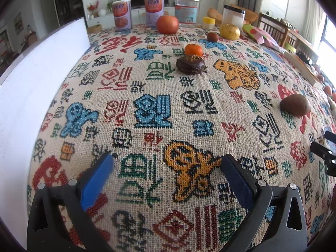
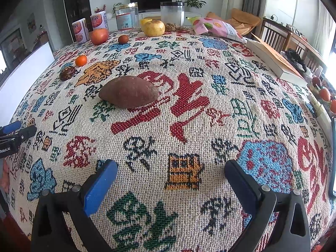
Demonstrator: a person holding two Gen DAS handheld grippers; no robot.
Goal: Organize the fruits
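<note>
The fruits sit scattered toward the desk's far edge: a red apple [image 1: 167, 24], yellow pear [image 1: 229, 31], small orange [image 1: 193, 49] and a dark round fruit [image 1: 190, 63], with a brown sweet potato [image 2: 129, 94] lying alone mid-desk. I judge the round ones could roll on the woven cloth [image 2: 189, 126] if I nudge them off-centre. My left gripper [image 1: 167, 168] and right gripper [image 2: 171, 173] both have jaws spread wide, holding nothing, touching nothing.
</note>
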